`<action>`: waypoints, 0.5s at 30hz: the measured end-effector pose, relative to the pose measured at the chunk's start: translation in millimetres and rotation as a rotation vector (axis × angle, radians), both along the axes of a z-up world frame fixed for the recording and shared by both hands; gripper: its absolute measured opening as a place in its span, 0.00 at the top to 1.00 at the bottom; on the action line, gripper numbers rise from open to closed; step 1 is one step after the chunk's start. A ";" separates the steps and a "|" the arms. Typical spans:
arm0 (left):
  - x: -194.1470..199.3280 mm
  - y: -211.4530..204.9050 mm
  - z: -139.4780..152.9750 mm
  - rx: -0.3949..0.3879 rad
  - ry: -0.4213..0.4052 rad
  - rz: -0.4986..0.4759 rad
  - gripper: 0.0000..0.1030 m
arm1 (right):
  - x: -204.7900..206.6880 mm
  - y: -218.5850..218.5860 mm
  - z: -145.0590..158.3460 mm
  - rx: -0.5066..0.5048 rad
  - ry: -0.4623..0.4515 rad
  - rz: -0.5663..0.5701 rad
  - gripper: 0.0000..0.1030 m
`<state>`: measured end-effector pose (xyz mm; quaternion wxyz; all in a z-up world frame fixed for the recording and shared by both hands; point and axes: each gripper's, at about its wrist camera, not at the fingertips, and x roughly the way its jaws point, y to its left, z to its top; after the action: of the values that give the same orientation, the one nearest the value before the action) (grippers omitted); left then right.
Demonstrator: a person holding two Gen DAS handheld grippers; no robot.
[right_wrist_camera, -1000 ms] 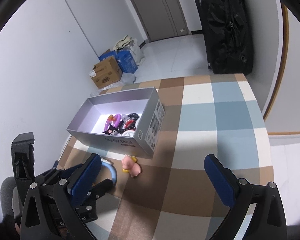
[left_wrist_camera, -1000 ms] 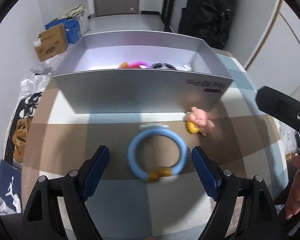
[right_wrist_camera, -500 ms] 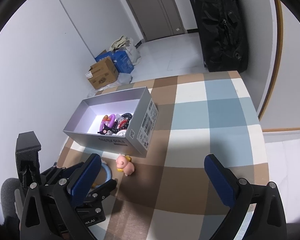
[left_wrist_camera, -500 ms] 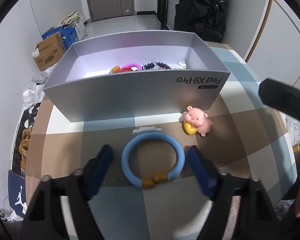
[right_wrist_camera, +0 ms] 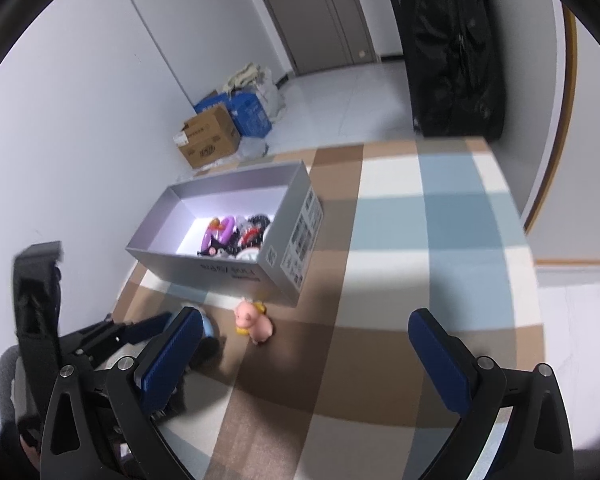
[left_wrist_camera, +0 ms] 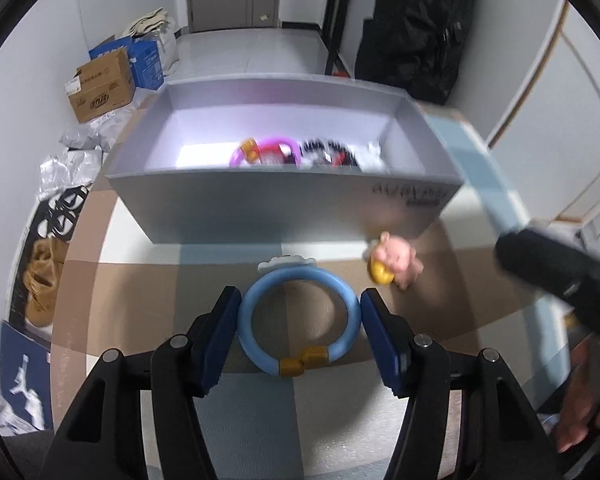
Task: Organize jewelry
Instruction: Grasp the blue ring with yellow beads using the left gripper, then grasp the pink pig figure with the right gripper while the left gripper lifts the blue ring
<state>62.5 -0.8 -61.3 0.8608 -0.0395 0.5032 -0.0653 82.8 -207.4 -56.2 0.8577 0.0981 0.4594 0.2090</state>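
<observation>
At the far left of the left wrist view we note a cardboard box [left_wrist_camera: 100, 90] on the floor beside the wall, well apart from the work area. On the checked tabletop [left_wrist_camera: 140, 288] stands an open grey box [left_wrist_camera: 284, 204], its near wall facing us. Inside it, toward the right half, lie a purple ring [left_wrist_camera: 266, 152] and a cluster of dark and white pieces we cannot identify individually through the blur.

Just in front of the box lies a blue bangle [left_wrist_camera: 299, 316], flat on the tabletop, with a white cloud charm at its far edge and two gold beads at its near edge. The left gripper [left_wrist_camera: 299, 334] straddles the bangle: its blue pads [left_wrist_camera: 220, 340] stand narrowed on either side of the ring, at or just beside the outer rim. We cannot confirm firm contact, and the bangle rests on the tabletop.

To the right of the bangle, near the box's front corner, lies a pink pig figure [left_wrist_camera: 396, 262] with a yellow piece against it, apart from both grippers.

In the right wrist view, the right gripper [right_wrist_camera: 306, 360] hangs above the tabletop with its jaws spread wide and nothing between them. A black bag [right_wrist_camera: 452, 48] stands on the floor at the tabletop's far right end.
</observation>
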 end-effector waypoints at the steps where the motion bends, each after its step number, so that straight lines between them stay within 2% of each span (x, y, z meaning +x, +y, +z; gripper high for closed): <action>1: 0.1 2.2 3.4 -0.016 -0.011 0.009 0.45 | 1.0 -1.0 -2.6 0.012 0.021 -0.003 0.00; 9: -4.4 22.6 27.3 -0.137 -0.083 0.088 0.45 | 7.0 -1.1 -18.6 0.034 0.117 -0.009 0.00; 15: -4.0 34.1 34.7 -0.148 -0.130 0.121 0.45 | 7.3 13.1 -22.9 0.040 0.135 0.033 0.06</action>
<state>58.5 33.4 -26.6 0.8886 -0.1291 0.4369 -0.0528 90.1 -194.3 -79.1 0.8191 0.1216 0.5133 0.2252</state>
